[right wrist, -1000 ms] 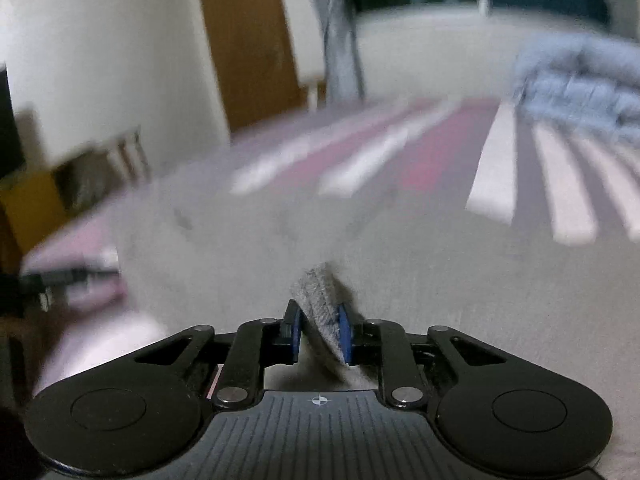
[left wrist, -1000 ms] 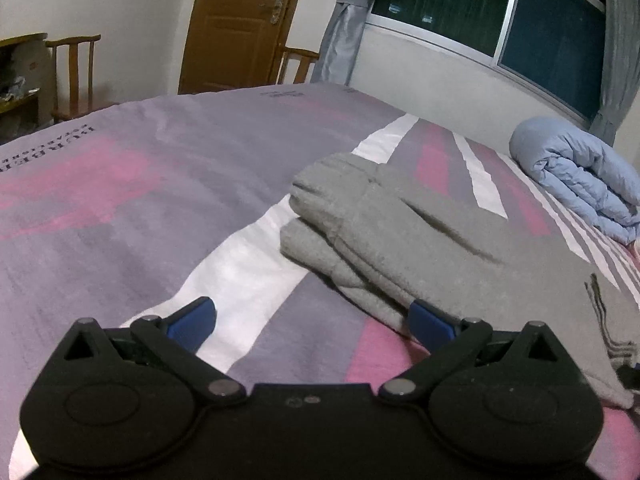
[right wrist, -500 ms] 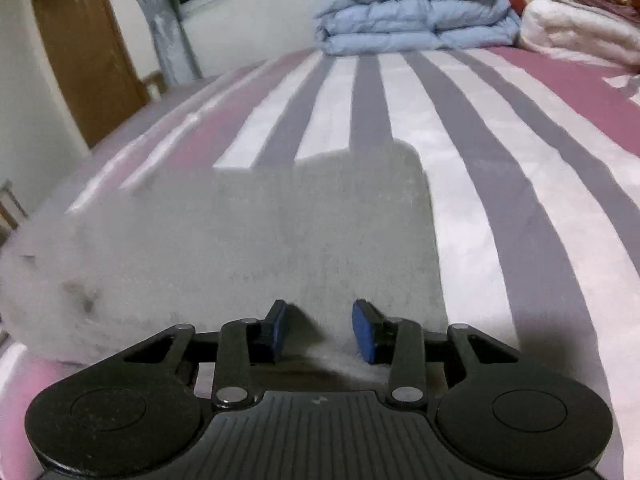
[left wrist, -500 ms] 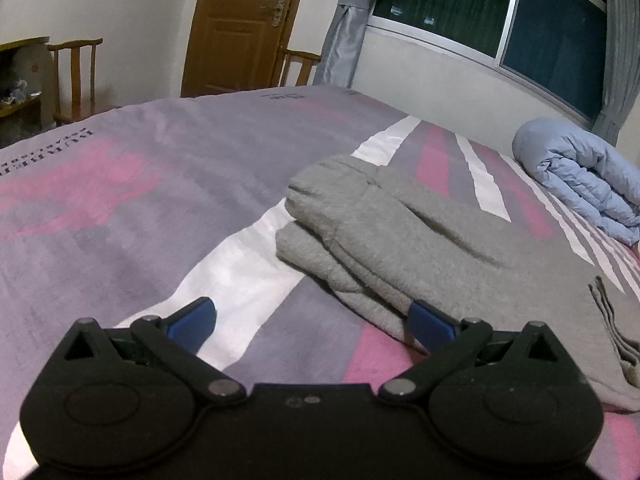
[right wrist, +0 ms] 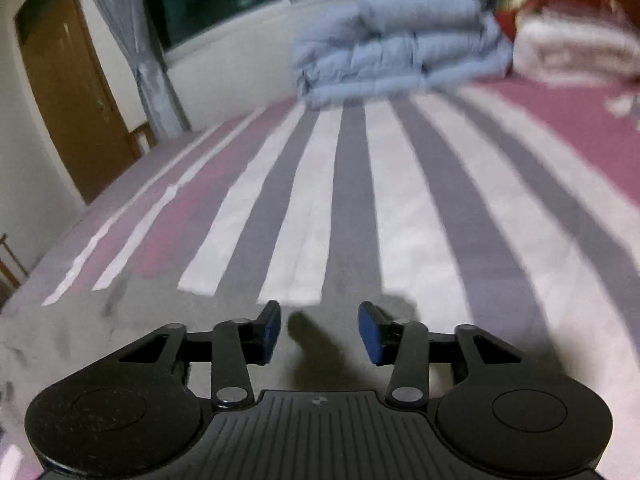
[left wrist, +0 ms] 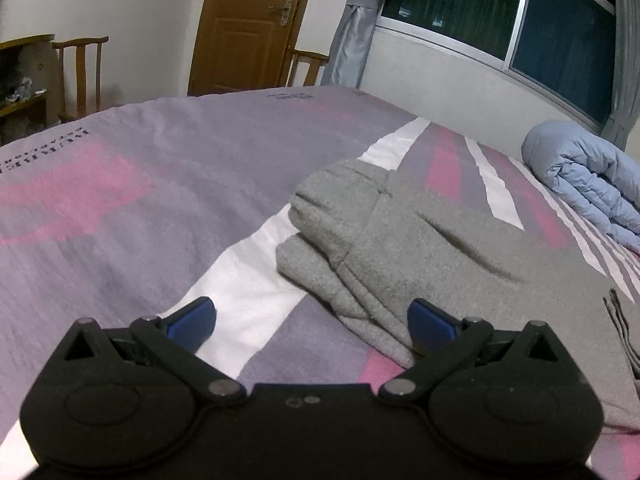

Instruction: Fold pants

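the grey pants point(left wrist: 432, 256) are lying folded on the striped bed point(left wrist: 120, 184), their long axis running from the bunched end near the white stripe toward the lower right of the left wrist view. the left gripper point(left wrist: 312, 322) is hovering low at the near edge of the cloth, its jaws standing wide apart with nothing between them; its right fingertip point(left wrist: 428, 320) is sitting just over the near edge of the fabric, while the other is hanging over bare sheet. the right gripper point(right wrist: 318, 328) is hanging over the other end of the pants point(right wrist: 80, 332), which are spreading to the left of it in a blurred view. its jaws have just been opening and are now standing apart, empty, with only grey cloth and their own shadow beneath. judging from this, the left gripper is the nearer one to the bunched end, so the next fold likely depends on it reaching forward and slightly right along the cloth. a blue duvet point(left wrist: 588, 184) is lying well apart by the window.
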